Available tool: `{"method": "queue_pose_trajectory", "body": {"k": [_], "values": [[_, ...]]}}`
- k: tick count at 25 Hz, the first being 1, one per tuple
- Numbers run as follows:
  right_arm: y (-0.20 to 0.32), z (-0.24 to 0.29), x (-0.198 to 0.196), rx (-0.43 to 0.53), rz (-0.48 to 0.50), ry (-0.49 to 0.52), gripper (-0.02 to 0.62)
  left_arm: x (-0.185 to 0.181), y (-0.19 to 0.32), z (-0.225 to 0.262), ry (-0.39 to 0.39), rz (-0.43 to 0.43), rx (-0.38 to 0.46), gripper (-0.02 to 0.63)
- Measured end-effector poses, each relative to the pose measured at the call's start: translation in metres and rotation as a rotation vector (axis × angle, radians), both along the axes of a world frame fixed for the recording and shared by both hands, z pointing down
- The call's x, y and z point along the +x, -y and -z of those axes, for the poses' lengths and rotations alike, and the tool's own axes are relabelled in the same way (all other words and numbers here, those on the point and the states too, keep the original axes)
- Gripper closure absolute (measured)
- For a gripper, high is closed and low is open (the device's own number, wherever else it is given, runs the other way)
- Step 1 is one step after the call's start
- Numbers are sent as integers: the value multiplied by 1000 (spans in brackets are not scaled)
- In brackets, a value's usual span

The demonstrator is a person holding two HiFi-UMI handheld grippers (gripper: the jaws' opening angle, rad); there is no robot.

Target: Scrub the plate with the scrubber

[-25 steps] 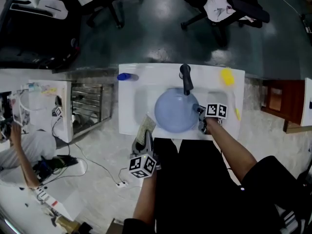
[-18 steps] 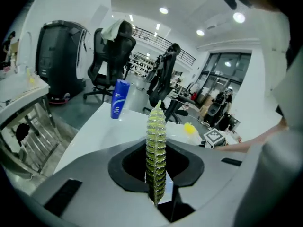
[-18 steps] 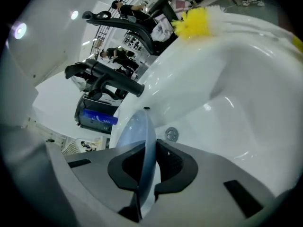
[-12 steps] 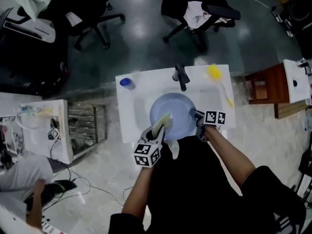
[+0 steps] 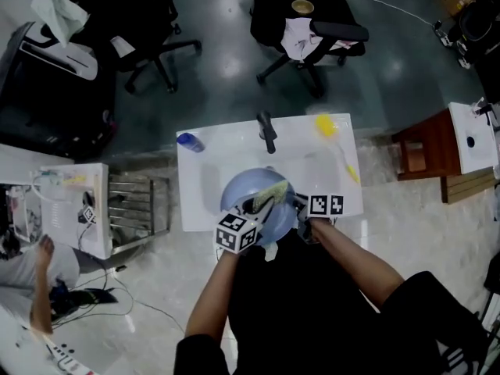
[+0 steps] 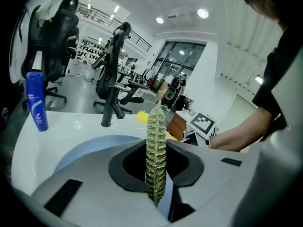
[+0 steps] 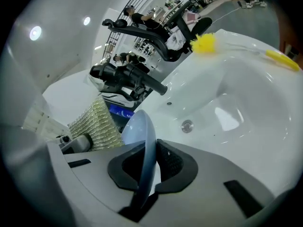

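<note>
In the head view the left gripper [image 5: 262, 202] reaches in over the near edge of the sink [image 5: 226, 162] and clamps a yellow-green scrubber [image 5: 271, 192], which lies against the face of the blue plate [image 5: 237, 196]. The plate sits over the near half of the sink, tilted. The right gripper [image 5: 301, 206] comes in at the sink's near right corner and pinches the plate's right rim. A black tap [image 5: 267, 132] stands at the far edge of the sink, a blue bottle [image 5: 190, 141] at its far left corner and a yellow brush [image 5: 329, 128] at its far right corner.

In the left gripper view the jaws are narrow, closed on the scrubber [image 6: 156, 155], which stands edge-on between the pads. The plate [image 6: 83, 150] shows just below and left of it, inside the sink; the tap [image 6: 111, 105] and the bottle [image 6: 36, 100] stand on the sink's far rim.

In the right gripper view the jaws are narrow too, gripping the plate [image 7: 144, 141] by its rim, with the plate upright on edge over the sink's basin [image 7: 246, 98]. The scrubber [image 7: 94, 124] presses on the plate's left face. The drain [image 7: 187, 125] lies on the basin floor beyond the plate, and the brush [image 7: 206, 42] rests on the sink's far rim
</note>
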State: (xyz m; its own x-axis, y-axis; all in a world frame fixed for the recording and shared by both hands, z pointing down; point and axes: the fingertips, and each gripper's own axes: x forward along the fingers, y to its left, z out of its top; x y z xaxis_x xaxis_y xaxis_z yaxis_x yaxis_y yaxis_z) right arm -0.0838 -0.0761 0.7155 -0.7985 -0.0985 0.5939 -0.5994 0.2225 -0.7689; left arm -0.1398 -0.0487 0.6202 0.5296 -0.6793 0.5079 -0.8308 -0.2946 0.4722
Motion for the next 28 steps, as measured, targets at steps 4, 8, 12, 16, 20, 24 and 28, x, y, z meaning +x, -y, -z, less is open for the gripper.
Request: {"method": "queue_pose_trajectory", "body": {"k": [4, 8, 12, 16, 20, 24, 28], "values": [[-9, 11, 3, 6, 41, 26, 575, 10, 11, -4, 59, -11, -9, 546], [-13, 20, 6, 15, 44, 44, 575, 14, 15, -7, 79, -19, -35, 546], [-15, 23, 11, -4, 7, 67, 575, 14, 17, -11, 115, -7, -57, 546], [-12, 23, 11, 22, 42, 58, 575, 7, 25, -19, 153, 53, -98, 547], [-13, 31, 14, 37, 58, 61, 575, 6, 30, -20, 214, 83, -133, 548], [-12, 34, 14, 48, 72, 70, 575, 4, 34, -25, 276, 108, -146, 546], [-15, 37, 17, 63, 90, 75, 575, 3, 35, -30, 320, 131, -151, 546]]}}
